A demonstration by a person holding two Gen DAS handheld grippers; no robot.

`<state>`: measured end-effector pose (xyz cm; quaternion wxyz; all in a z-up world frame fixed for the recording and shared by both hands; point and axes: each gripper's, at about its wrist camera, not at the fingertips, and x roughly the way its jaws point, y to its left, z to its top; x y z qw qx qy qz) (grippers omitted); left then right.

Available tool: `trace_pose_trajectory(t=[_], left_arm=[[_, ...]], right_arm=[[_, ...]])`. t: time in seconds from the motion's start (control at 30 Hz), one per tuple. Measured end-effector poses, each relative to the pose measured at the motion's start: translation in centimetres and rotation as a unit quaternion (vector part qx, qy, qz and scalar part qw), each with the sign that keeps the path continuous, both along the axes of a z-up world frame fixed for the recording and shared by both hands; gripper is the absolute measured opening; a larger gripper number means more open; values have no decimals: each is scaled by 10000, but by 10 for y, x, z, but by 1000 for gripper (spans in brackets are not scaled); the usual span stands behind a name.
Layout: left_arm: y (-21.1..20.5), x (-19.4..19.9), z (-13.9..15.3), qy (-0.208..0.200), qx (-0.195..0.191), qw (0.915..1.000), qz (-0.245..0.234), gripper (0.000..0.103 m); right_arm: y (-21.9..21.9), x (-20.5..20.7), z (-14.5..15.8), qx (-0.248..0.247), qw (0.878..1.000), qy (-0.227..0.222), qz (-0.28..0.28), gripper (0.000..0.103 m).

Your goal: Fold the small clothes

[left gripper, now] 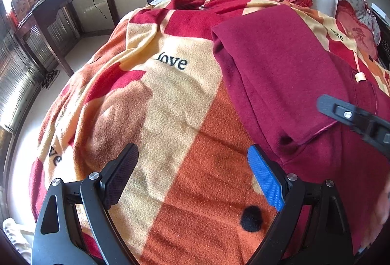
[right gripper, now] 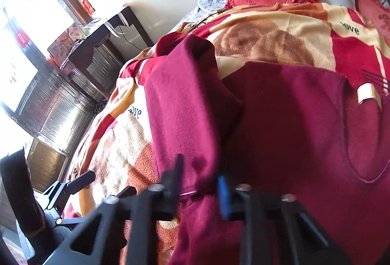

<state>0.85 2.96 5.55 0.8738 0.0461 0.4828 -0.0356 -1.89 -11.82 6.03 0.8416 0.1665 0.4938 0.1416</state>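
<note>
Patterned blanket [left gripper: 170,99] over whole bed; maroon garment [right gripper: 292,123] spread on it toward right edge. Left gripper [left gripper: 192,172] gaping, empty, over bare blanket beside garment's left edge. Right gripper [right gripper: 198,188] clamped on sleeve [right gripper: 185,113] cuff. Risks: thin pinch could slip mid-fold, dropping sleeve crooked; fleece may drag along. Left view only: gap between left gripper and garment. Right view only: cuff between pads, neckline, white tag [right gripper: 368,91].
</note>
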Motion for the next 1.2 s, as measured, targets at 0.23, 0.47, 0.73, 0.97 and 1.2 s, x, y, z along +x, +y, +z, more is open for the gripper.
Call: trace_pose_trajectory(t=[0.23,0.47,0.73,0.97,1.2], left_arm=[[2,-1,7,-51,-93,9999,48,91],[-10,-9,14,-156,-115,9998,-94,91],[-46,-14,12,-94,-112,9993,-351,91],[-81,-18,-3,-32,261,9971,-707,91],[-71,-9,-25,243,179,9983,-495,92]], right_arm=[[-57,-43,61,-7,9982,-577,-150,6],[-186,-107,109,-543,9895,-646,-1173,6],[-284,-133,66,-1213,9716,375,-1999,6],[-296,-126,15,-2274,9453,999,-2112,34],[-240,-114,84,-1457,9802,-291,-1306,38]])
